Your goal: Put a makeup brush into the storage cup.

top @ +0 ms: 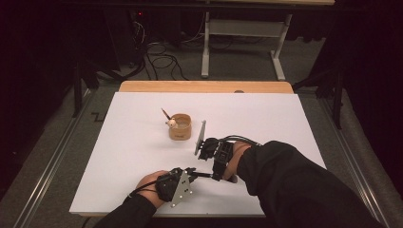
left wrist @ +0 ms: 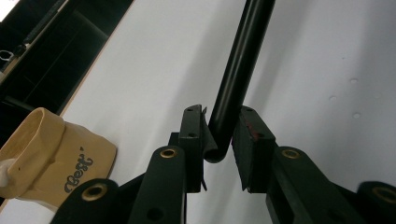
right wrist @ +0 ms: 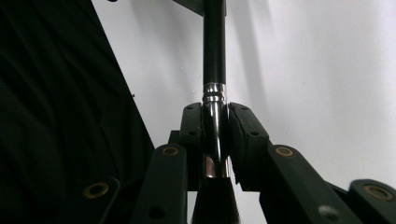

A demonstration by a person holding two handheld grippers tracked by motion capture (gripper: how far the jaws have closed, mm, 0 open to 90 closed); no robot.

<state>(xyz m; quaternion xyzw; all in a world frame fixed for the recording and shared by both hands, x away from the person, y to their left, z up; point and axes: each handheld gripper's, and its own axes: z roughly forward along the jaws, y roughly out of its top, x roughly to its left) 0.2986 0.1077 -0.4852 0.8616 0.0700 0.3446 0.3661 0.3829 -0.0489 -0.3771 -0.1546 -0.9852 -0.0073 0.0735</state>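
High view: a white sheet [top: 142, 156] covers the wooden table. On it stands a tan cup [top: 180, 127], round and squat, with a small brush leaning out of its rim. Toward the person from the cup, the right gripper [top: 215, 166] and the left gripper [top: 192, 172] meet on a thin black makeup brush [top: 203, 175], which lies roughly level between them, its long axis running from one gripper to the other.

Left gripper view: the brush's handle [left wrist: 236, 70] is a smooth, glossy black rod with a rounded end. That end sits between the left gripper's [left wrist: 219, 144] jaws, against the left pad; whether the right pad touches it I cannot tell. The handle points up and away. The cup [left wrist: 46, 154] lies at lower left, matte and printed.

Right gripper view: the right gripper [right wrist: 215, 140] is clamped on the brush's shiny metal ferrule [right wrist: 215, 126]; the handle runs straight up from it.
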